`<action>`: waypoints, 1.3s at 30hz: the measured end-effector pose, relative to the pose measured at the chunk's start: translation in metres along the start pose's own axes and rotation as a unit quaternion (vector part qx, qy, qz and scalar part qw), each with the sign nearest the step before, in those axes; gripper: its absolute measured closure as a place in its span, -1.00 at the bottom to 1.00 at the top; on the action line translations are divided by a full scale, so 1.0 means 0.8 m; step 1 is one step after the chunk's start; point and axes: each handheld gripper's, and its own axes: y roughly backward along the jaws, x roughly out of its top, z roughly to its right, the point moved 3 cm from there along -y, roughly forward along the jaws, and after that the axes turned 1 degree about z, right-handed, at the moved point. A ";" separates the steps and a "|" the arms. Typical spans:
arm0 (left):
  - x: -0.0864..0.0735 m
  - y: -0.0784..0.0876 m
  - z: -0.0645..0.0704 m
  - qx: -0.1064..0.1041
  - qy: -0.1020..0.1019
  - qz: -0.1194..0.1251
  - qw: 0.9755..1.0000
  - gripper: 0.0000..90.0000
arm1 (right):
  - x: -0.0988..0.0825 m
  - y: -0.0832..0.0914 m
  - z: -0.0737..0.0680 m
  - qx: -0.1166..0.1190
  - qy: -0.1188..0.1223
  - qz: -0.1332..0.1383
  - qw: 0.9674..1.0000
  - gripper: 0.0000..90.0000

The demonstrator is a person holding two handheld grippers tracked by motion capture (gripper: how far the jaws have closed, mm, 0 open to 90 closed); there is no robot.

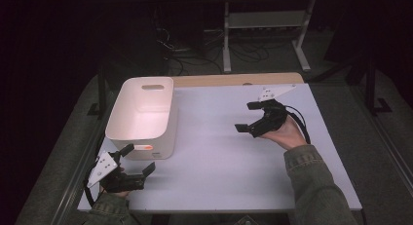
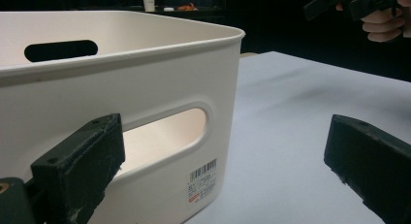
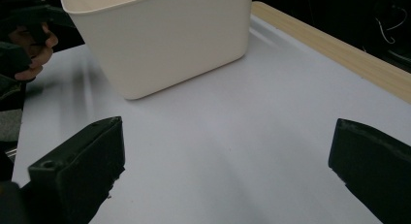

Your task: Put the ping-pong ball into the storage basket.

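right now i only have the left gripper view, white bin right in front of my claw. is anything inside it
Observer: From the high view, the white bin looks empty; its floor is bare.
Operator: ok and is the right claw holding anything
Observer: No. The right claw is open with nothing between its jaws, held over the white table to the right of the bin.
Operator: how near is the bin to the table edge
Observer: It stands at the table's left edge, toward the far corner, and the left claw is open at its near end, by the handle slot.
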 end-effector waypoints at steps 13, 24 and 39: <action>0.000 0.000 0.000 0.000 0.000 -0.001 1.000 -0.99 | -0.023 0.019 -0.002 -0.014 -0.009 0.015 1.000 -1.00; -0.001 0.000 0.000 0.002 -0.001 -0.001 1.000 -0.99 | -0.054 0.035 -0.003 -0.017 -0.030 0.033 0.999 -1.00; -0.001 0.000 0.000 0.003 -0.002 -0.003 1.000 -0.99 | -0.087 0.049 -0.003 -0.038 -0.043 0.041 0.998 -1.00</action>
